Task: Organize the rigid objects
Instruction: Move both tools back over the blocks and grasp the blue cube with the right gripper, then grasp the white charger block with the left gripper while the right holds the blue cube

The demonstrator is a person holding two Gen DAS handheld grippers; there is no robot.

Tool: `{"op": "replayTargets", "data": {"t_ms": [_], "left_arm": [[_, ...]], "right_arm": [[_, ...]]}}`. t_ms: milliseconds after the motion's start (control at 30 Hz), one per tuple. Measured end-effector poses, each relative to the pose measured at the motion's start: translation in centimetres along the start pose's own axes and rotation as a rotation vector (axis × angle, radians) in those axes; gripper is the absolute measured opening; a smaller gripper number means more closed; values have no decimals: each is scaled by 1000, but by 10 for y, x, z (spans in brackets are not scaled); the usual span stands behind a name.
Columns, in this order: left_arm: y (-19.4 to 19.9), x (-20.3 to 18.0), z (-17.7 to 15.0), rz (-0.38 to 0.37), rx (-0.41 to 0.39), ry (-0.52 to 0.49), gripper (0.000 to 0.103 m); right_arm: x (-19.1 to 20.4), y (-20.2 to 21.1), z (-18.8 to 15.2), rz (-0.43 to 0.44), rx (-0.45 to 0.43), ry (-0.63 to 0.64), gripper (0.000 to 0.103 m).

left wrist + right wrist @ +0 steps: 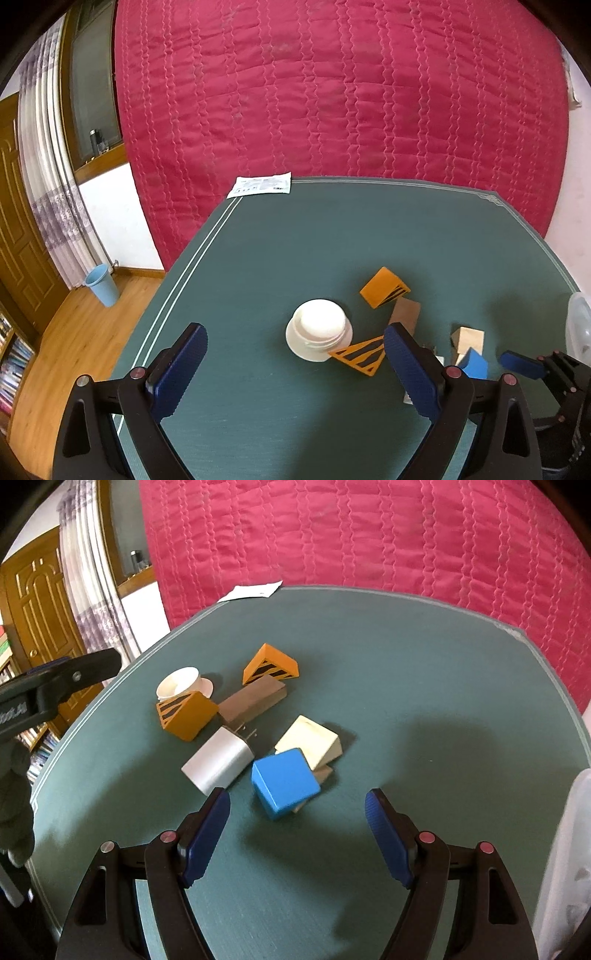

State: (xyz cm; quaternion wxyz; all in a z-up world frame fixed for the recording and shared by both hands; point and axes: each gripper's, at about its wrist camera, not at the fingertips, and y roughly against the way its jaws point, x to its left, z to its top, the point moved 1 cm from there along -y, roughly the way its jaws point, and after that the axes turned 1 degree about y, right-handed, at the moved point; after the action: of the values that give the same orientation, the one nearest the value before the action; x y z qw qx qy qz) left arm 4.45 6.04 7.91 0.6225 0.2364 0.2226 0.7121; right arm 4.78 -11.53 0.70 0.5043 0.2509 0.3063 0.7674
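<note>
On the green bench (258,258), left wrist view: my left claw (295,354) stands released and empty, framing a white jar (319,334) that sits upright, mouth up, beside a striped orange wedge (360,356).

Right wrist view: my right claw (297,819) is likewise released, nothing between its pads, aimed down at the blue block (284,782), which leans tilted on a cream block (310,740), likely my next pick. Silver charger (218,762): prongs pointing away.

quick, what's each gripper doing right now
left gripper: open, holding nothing
right gripper: open, holding nothing
</note>
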Motion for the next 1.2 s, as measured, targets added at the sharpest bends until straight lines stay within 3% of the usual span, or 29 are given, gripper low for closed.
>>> {"op": "replayTargets", "data": {"t_ms": [300, 667, 867, 1200], "left_arm": [[-3, 2, -3, -4, 10, 0, 98], [-6, -2, -7, -13, 27, -16, 98], [-9, -5, -9, -17, 41, -22, 98], [-11, -17, -16, -26, 54, -53, 98]], "right_arm": [[-3, 3, 1, 11, 0, -131, 76], [-1, -11, 11, 11, 21, -196, 61], [0, -14, 13, -37, 13, -164, 38], [-6, 9, -12, -34, 9, -65, 35]]}}
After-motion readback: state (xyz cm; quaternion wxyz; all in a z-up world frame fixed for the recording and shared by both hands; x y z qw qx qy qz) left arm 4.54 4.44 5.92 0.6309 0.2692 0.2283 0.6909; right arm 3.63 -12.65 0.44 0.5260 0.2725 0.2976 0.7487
